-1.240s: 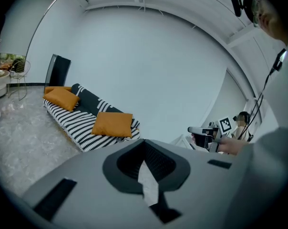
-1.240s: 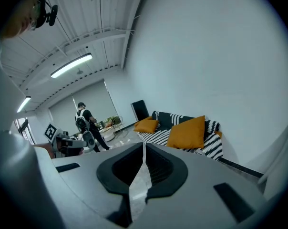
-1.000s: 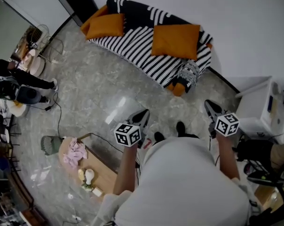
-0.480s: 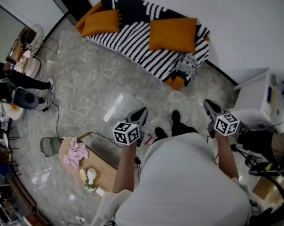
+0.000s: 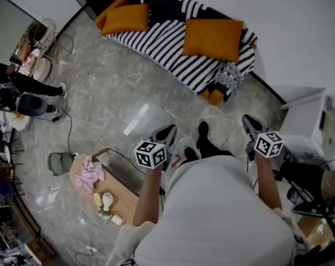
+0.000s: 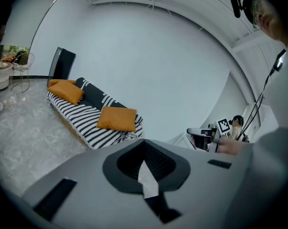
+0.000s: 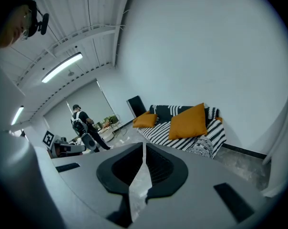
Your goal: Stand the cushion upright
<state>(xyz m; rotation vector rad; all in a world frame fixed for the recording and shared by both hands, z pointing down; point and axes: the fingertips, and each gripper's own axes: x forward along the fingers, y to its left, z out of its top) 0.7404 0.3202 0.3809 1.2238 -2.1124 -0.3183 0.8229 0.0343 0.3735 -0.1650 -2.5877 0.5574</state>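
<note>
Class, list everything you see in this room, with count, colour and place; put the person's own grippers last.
sofa: one, black-and-white striped, by the far wall
cushions: two, orange, on the sofa
table: one, wooden, low, at left
cloth: one, pink, on the table
cabinet: one, white, at right
bystander: one, dark clothes, far left
left gripper: one, grey, jaws shut, empty
right gripper: one, grey, jaws shut, empty
</note>
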